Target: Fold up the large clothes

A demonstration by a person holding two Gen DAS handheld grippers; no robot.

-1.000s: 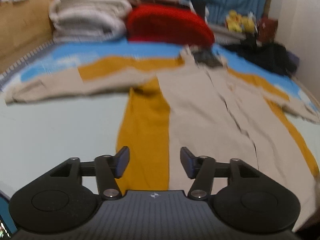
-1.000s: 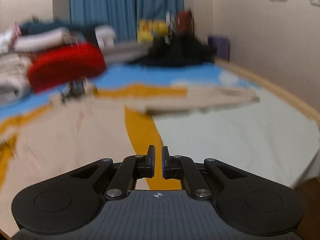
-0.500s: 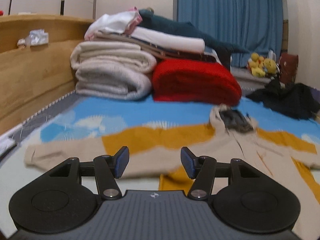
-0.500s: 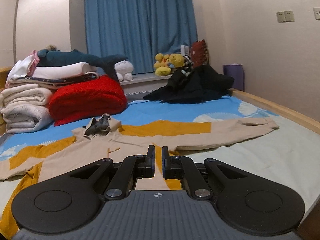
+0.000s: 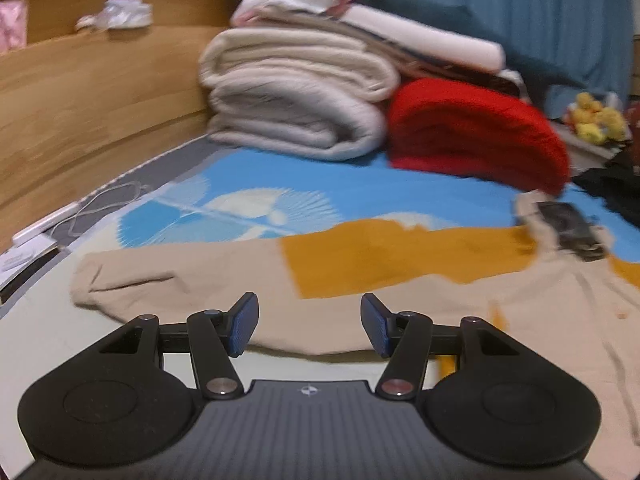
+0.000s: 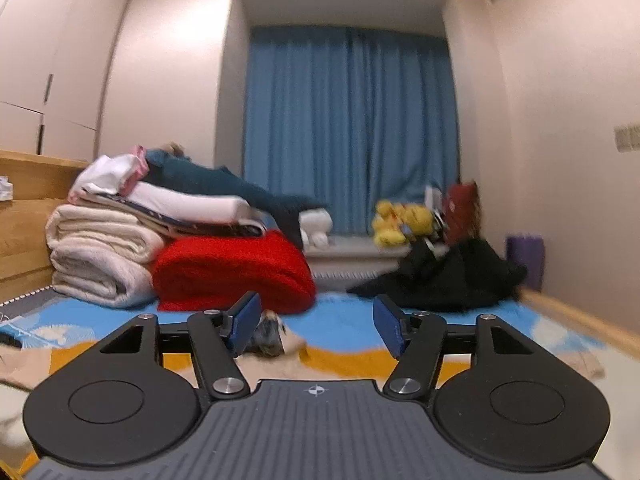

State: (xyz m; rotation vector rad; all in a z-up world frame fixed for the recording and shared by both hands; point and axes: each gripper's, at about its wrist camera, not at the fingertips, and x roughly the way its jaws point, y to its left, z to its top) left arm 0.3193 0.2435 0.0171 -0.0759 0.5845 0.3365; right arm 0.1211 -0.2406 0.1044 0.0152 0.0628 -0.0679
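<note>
A large beige and mustard-yellow hooded garment (image 5: 400, 280) lies spread flat on the bed, its left sleeve (image 5: 168, 276) stretched toward the headboard and its dark-lined hood (image 5: 568, 228) at the far right. My left gripper (image 5: 308, 328) is open and empty, hovering just above the sleeve near the shoulder. In the right wrist view the garment (image 6: 344, 360) shows low behind the fingers, with the hood (image 6: 268, 336) between them. My right gripper (image 6: 316, 330) is open and empty, pointing level across the bed.
Folded cream blankets (image 5: 296, 92) and a red blanket (image 5: 476, 136) are stacked at the far side. The wooden headboard (image 5: 80, 92) runs along the left. A black clothes heap (image 6: 448, 276), yellow plush toys (image 6: 400, 220) and a blue curtain (image 6: 352, 128) lie beyond.
My right gripper opened from shut and tilted upward toward the curtain. My left gripper stayed open and swung left and forward from the garment's body to its left sleeve.
</note>
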